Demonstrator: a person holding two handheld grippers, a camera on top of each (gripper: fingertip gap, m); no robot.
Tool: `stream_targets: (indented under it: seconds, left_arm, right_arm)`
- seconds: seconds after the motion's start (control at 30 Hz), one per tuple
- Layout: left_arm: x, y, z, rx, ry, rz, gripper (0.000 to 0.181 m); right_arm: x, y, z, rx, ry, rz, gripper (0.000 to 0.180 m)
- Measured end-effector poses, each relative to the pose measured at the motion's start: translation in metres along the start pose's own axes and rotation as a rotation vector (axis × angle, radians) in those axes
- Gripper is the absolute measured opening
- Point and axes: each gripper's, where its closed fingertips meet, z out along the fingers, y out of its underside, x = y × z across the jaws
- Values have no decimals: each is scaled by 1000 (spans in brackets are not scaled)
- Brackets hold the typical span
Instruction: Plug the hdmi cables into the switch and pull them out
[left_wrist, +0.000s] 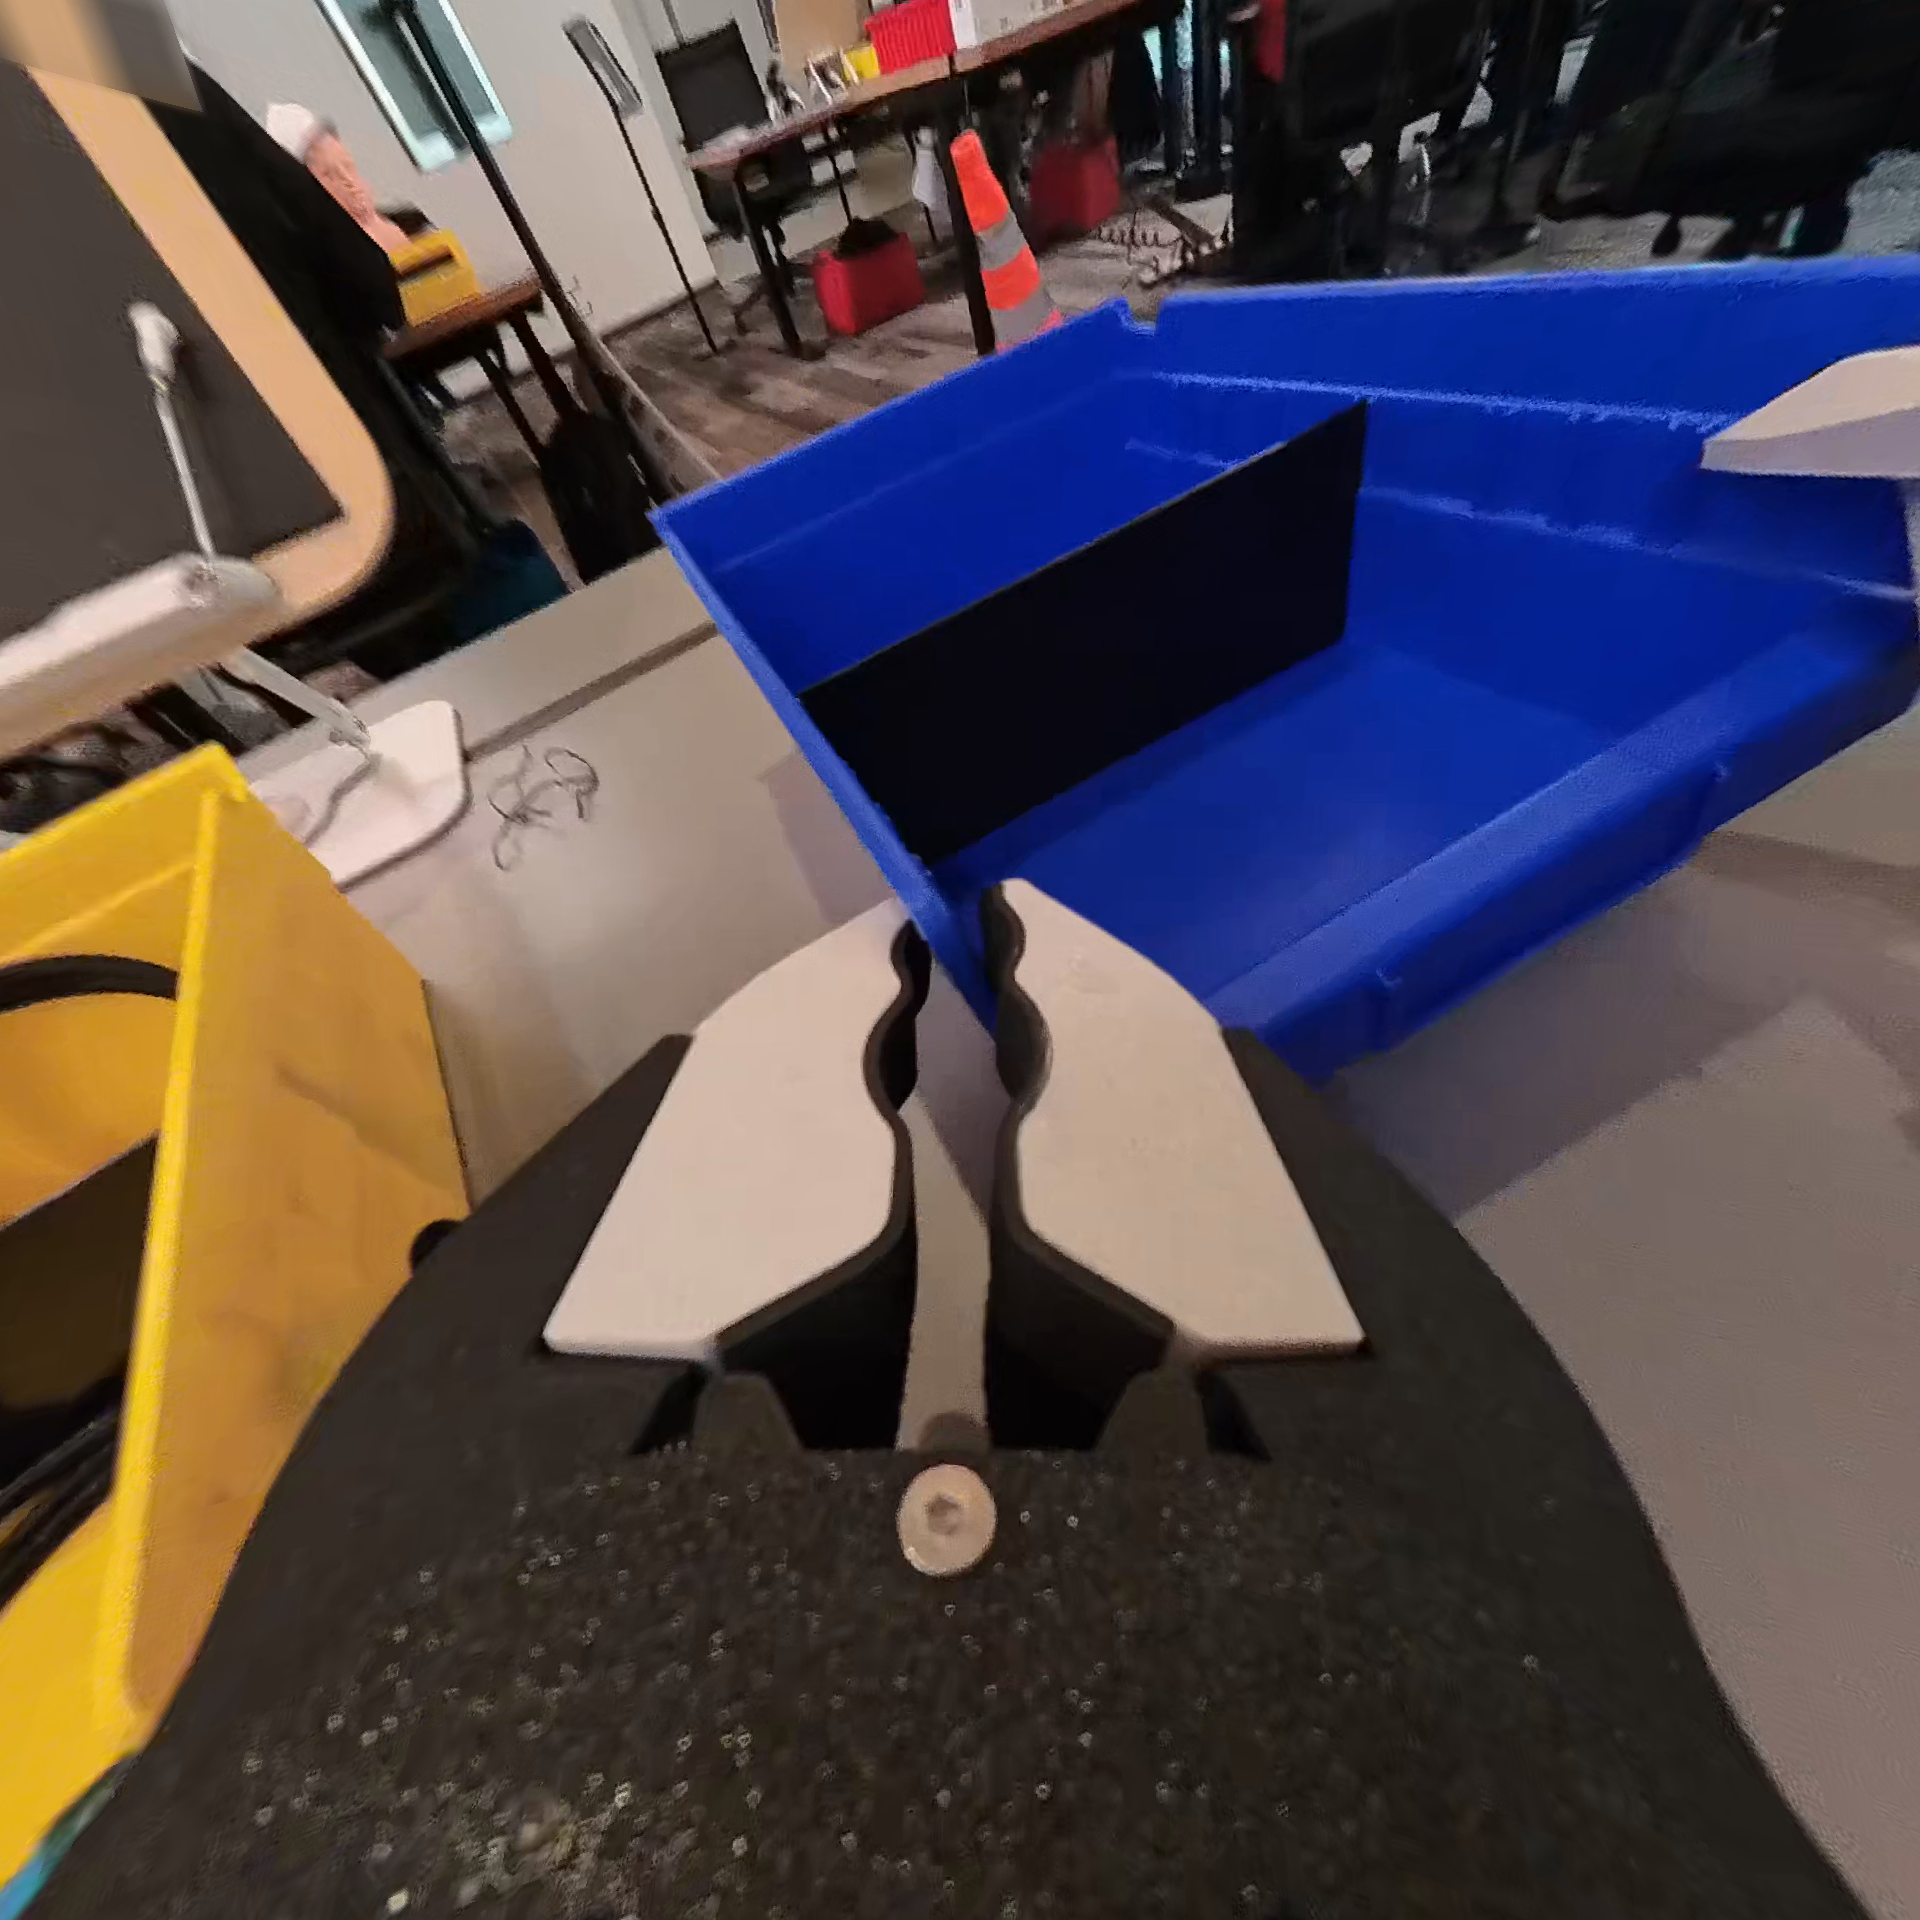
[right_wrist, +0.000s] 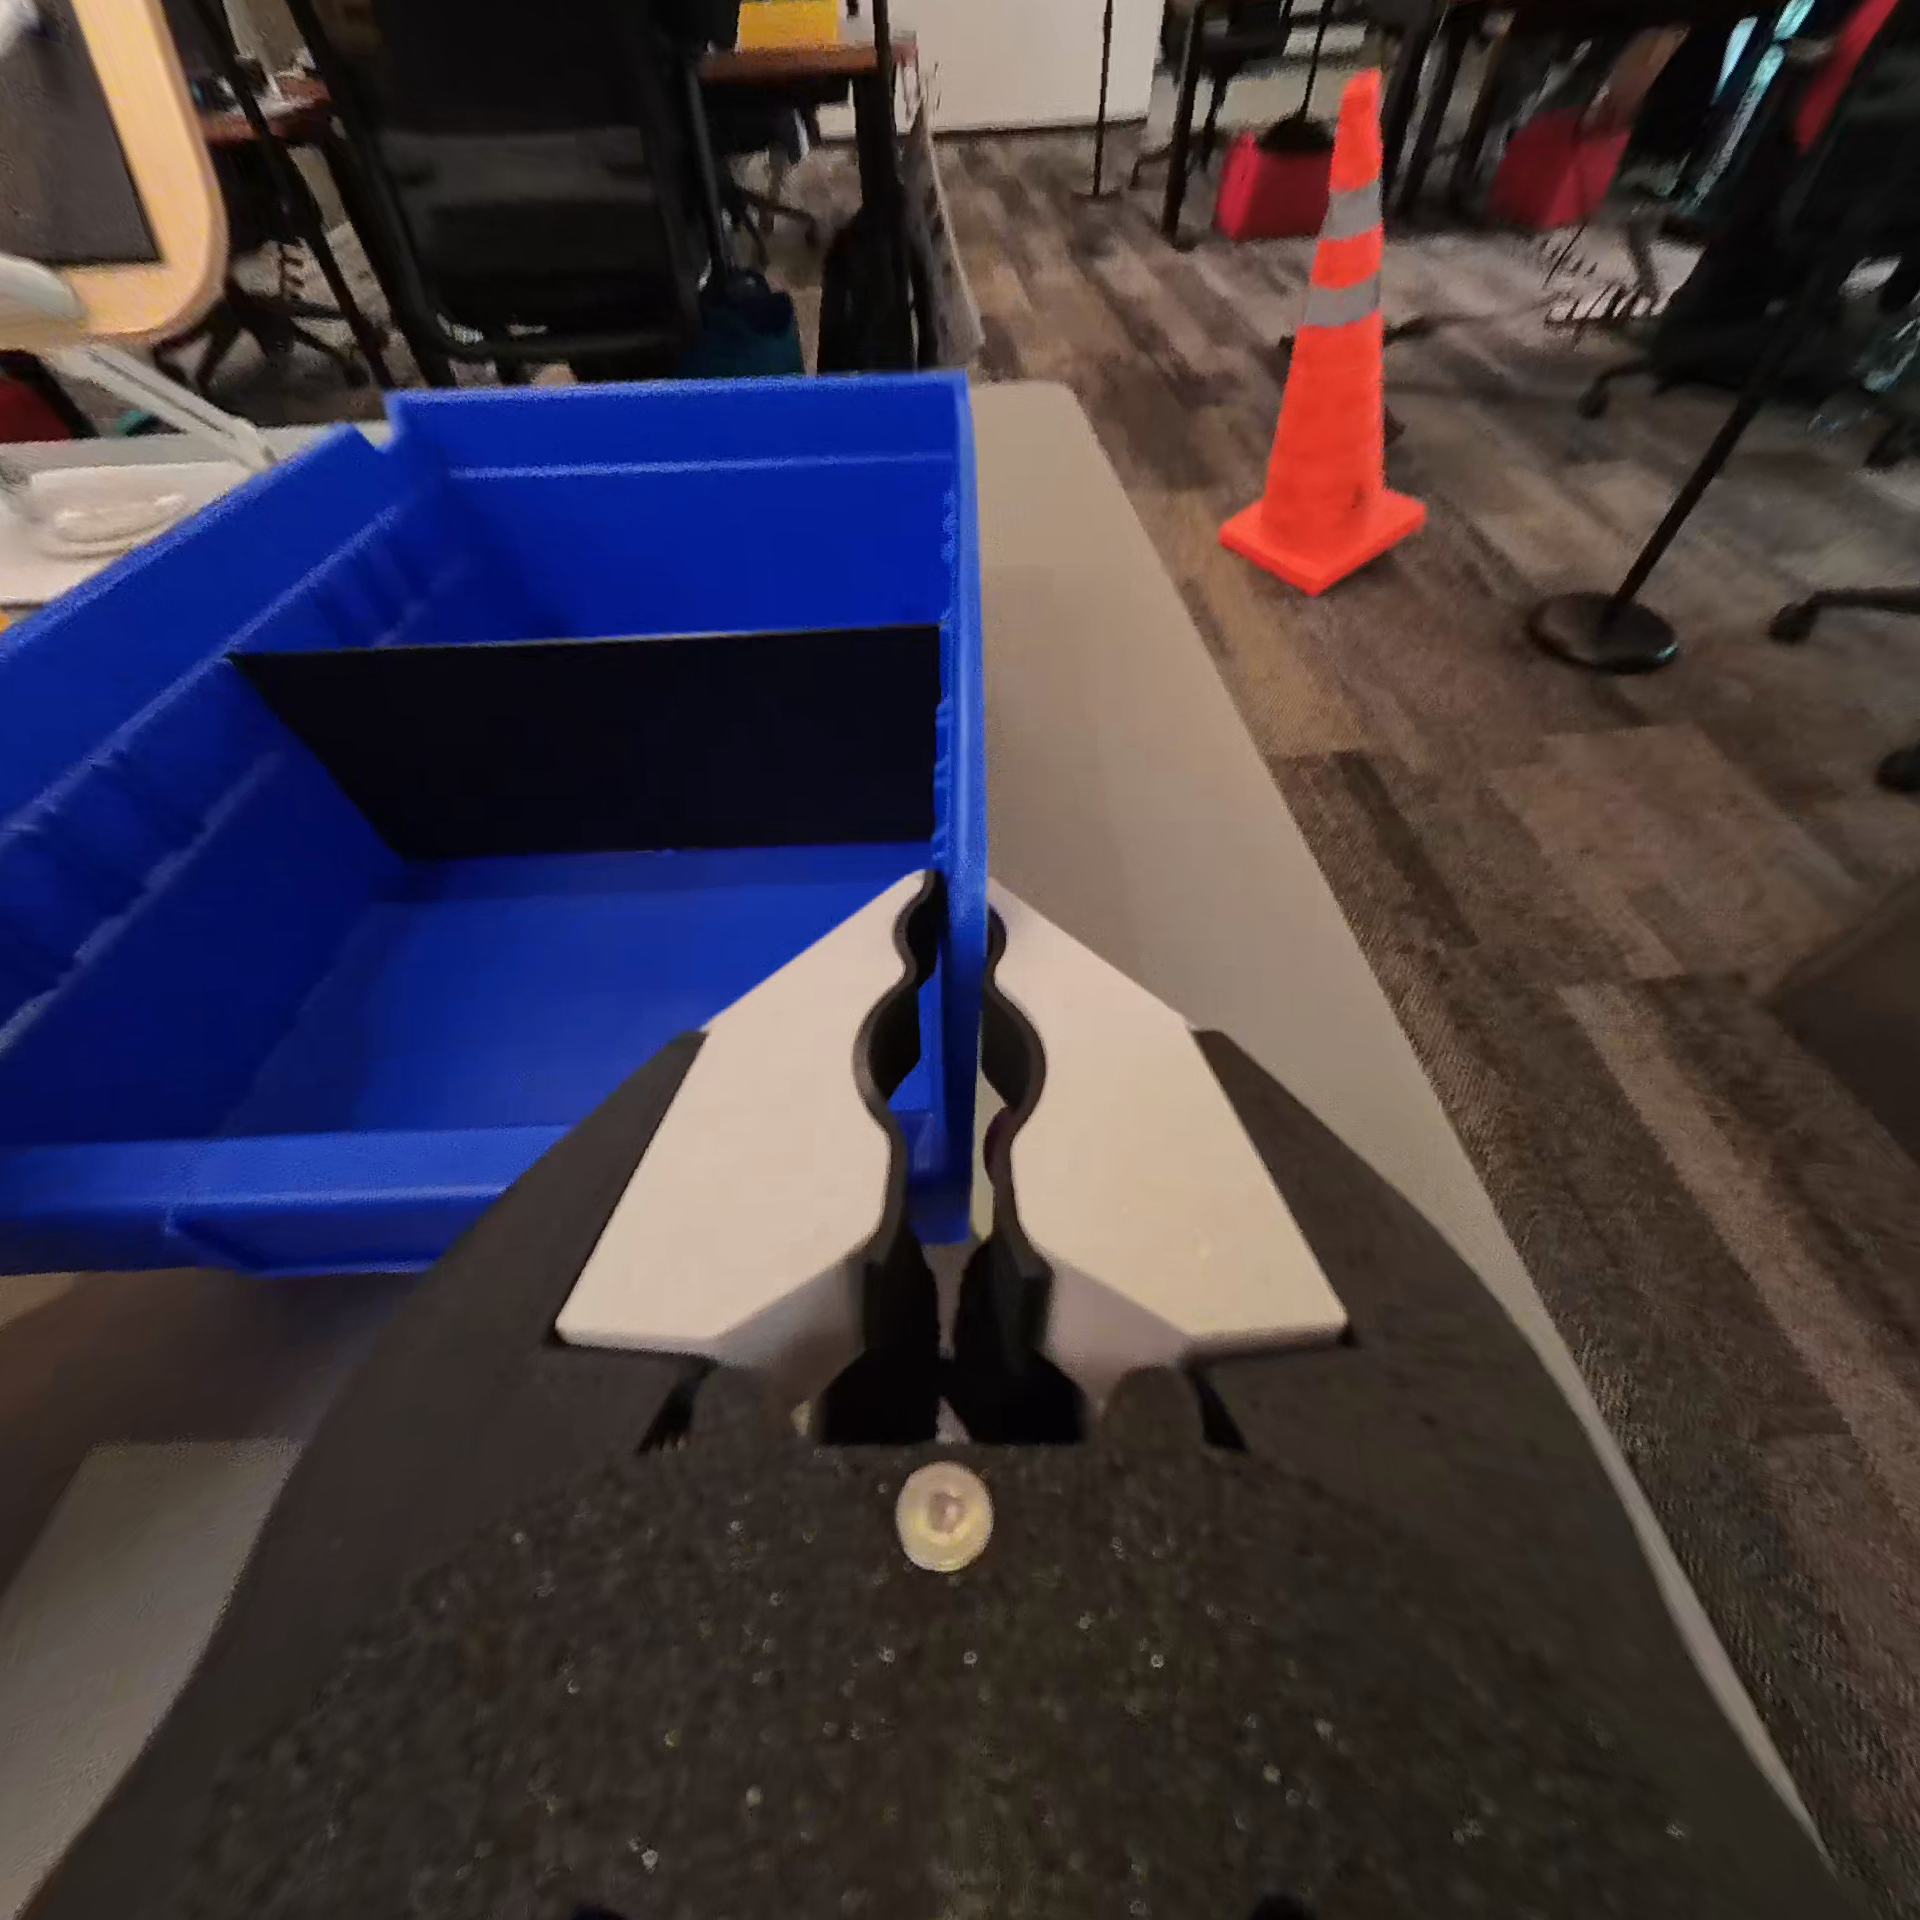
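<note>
A blue plastic bin (left_wrist: 1455, 644) with a black divider panel (left_wrist: 1091, 644) stands on the grey counter (left_wrist: 1662, 1195). A yellow plastic bin (left_wrist: 270, 1091) sits nearby; an orange traffic cone (right_wrist: 1335, 343) stands on the carpet.

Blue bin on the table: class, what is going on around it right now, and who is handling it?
A person holds a pair of tongs in each hand. The right tongs are closed on the side wall of the blue bin, which looks tilted off the grey table. The left tongs sit at the bin's other near corner, slightly apart and gripping nothing. The bin's front section, ahead of a black divider, is empty. A yellow bin with black cables stands to the left. No switch is in view.
</note>
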Motion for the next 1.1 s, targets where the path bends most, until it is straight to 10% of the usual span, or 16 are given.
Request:
stream_targets:
  seconds: [0.33, 0.53, 0.8, 1.1]
  left_arm:
    - [-7, 18, 11, -94, 56, -66, 24]
    - [-16, 8, -79, -49, 228, -20, 32]
    - [-220, 42, -197, 221, -173, -182, 36]
    - [-257, 131, -151, -111, -198, -222, 28]
  right_arm:
    - [-17, 10, 29, 9, -12, 43, 4]
    - [-12, -30, -18, 72, 113, -10, 24]
    - [-261, -33, -68, 80, -420, -51, 36]
    - [-338, 45, -32, -49, -327, -20, 20]
